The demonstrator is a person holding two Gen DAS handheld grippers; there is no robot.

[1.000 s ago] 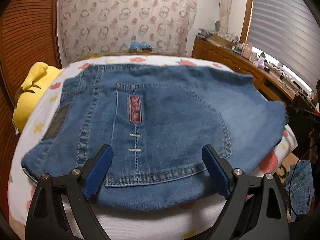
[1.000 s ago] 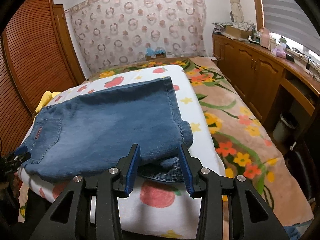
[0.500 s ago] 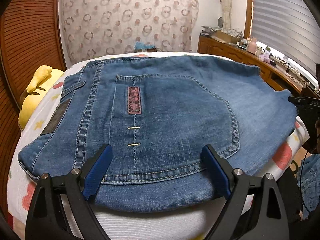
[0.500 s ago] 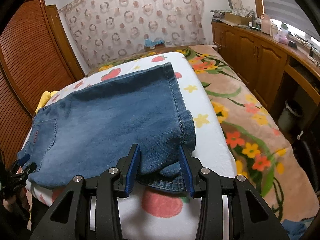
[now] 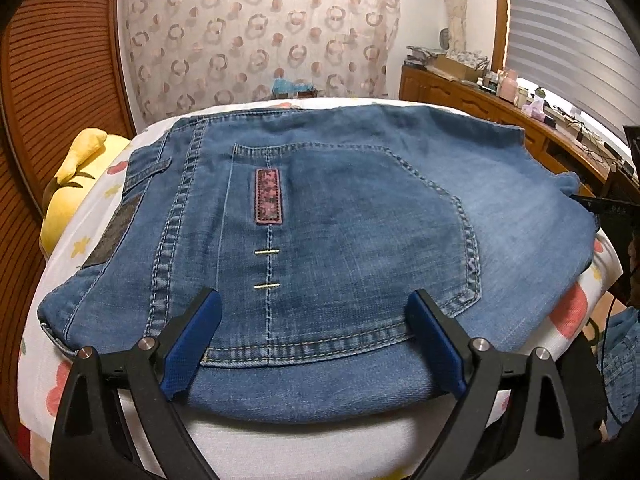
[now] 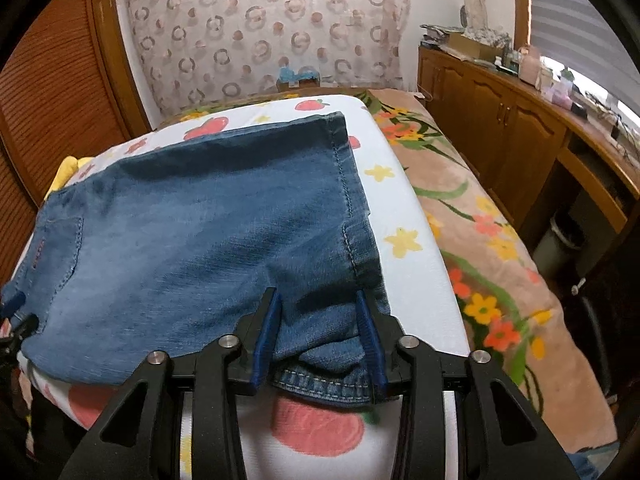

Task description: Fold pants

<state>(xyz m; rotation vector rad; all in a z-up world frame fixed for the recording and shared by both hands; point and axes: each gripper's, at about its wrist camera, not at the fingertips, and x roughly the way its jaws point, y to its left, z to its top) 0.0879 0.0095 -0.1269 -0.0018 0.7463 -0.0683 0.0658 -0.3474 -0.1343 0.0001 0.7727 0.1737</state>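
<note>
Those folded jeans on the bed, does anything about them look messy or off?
Mostly neat, but the jeans are not squared up: near the right gripper a lower layer with a stitched hem pokes out past the top layer's edge, and the cloth bunches there. No tear or stain shows.

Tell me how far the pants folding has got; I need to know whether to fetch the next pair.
Mostly done: the jeans lie doubled into a short stack on the fruit-print pad, back pocket up. In hand: the right tongs straddle the near hem corner, where a lower layer sticks out; the left tongs hover open at the pocket edge. Left: tidying that corner, perhaps one more fold.
</note>
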